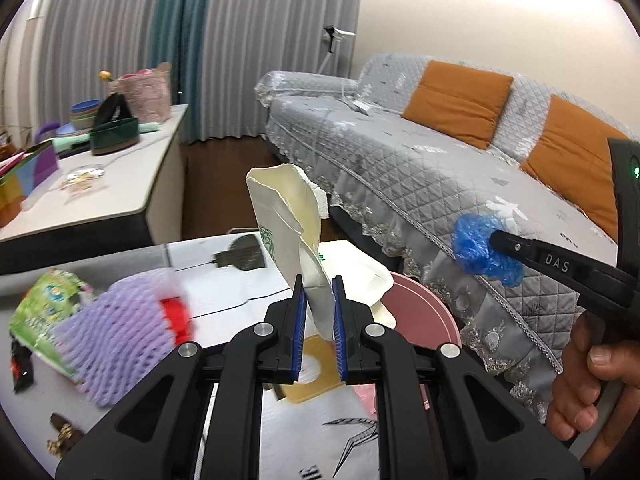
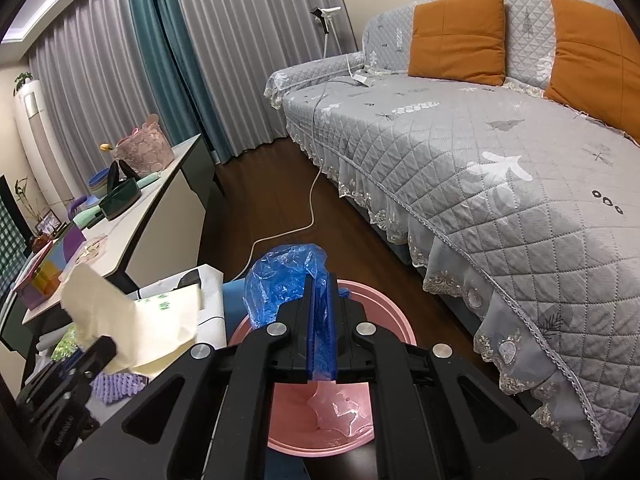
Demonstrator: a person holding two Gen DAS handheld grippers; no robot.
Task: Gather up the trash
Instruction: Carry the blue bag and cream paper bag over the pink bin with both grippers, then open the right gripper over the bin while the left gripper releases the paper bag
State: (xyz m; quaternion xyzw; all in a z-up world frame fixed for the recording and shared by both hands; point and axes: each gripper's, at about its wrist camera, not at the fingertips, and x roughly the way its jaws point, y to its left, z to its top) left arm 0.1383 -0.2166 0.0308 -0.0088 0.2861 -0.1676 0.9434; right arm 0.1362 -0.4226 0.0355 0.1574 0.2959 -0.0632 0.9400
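Item: I am carrying blue plastic clamped in right gripper, directly above pink bin; left gripper, pinching torn paper bag, is hanging beside bin.

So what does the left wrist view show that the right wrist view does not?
Only the left wrist view: the green snack wrapper, a dark leaf-shaped fan, and a hand holding the right gripper.
Only the right wrist view: the white cable on the floor and the pink bin's inside.
Both: the cream paper bag in the left gripper, the blue plastic, the purple foam net.
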